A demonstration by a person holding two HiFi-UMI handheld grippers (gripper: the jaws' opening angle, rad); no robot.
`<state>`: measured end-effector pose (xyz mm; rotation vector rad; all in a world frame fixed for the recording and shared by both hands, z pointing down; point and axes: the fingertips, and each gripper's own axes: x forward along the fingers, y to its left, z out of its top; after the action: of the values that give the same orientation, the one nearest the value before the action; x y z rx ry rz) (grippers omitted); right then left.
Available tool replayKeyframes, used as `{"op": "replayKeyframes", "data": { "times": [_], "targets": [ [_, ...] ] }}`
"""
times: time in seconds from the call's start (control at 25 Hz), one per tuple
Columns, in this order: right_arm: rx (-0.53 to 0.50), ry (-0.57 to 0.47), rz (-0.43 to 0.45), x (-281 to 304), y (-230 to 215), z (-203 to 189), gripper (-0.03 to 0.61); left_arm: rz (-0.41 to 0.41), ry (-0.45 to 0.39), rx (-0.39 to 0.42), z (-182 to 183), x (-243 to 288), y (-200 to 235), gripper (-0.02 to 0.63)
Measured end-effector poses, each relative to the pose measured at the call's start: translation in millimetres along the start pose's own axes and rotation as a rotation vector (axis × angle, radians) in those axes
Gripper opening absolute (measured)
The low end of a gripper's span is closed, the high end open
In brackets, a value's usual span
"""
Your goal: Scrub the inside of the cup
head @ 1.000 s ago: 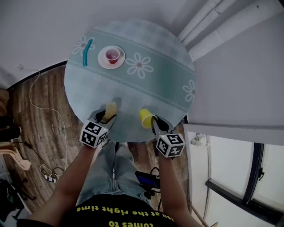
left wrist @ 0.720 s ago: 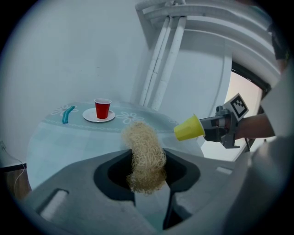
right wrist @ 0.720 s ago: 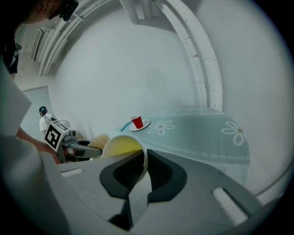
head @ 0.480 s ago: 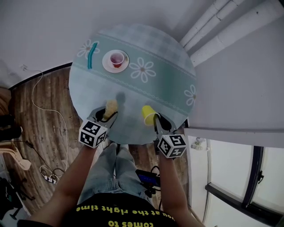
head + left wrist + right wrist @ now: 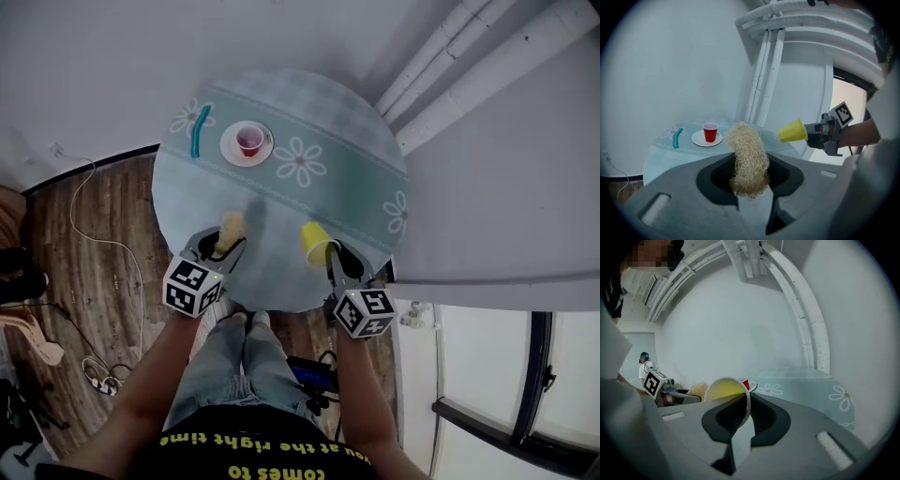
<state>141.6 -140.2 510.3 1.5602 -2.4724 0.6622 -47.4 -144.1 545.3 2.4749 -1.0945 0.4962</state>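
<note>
My left gripper [image 5: 221, 247] is shut on a straw-coloured fibrous scrubber [image 5: 231, 229], which stands up out of the jaws [image 5: 746, 158]. My right gripper [image 5: 330, 256] is shut on the rim of a yellow paper cup [image 5: 313, 241]. One jaw is inside the cup's wall and the other outside it [image 5: 725, 391]. Both grippers hover over the near edge of the round table [image 5: 337, 169], a hand's width apart. In the left gripper view the cup [image 5: 792, 131] lies sideways, with its base pointing at the scrubber. The scrubber is outside the cup.
At the table's far side a small red cup [image 5: 249, 140] stands on a white plate [image 5: 234, 150]. A teal stick-like item [image 5: 198, 131] lies to its left. White pipes [image 5: 450, 56] run along the wall to the right. A cable [image 5: 94, 234] lies on the wooden floor.
Both grippers keep their holds and stay over the table's near edge. The head view has shifted a little, so the table sits slightly further right in the frame.
</note>
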Motion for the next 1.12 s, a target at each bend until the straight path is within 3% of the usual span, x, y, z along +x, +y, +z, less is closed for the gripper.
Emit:
{"op": "replayKeyframes", "data": {
  "times": [0.24,1.12],
  "targets": [
    [-0.004,-0.052,0.02,-8.9,9.2,19.9,0.026,0.045,-0.049,0.016,21.6,-13.9,1.9,0.155],
    [-0.033,-0.238,0.066,-51.2,45.3,82.4,0.025,0.08,-0.208,0.064,69.3,-73.9,-15.8,0.152]
  ]
}}
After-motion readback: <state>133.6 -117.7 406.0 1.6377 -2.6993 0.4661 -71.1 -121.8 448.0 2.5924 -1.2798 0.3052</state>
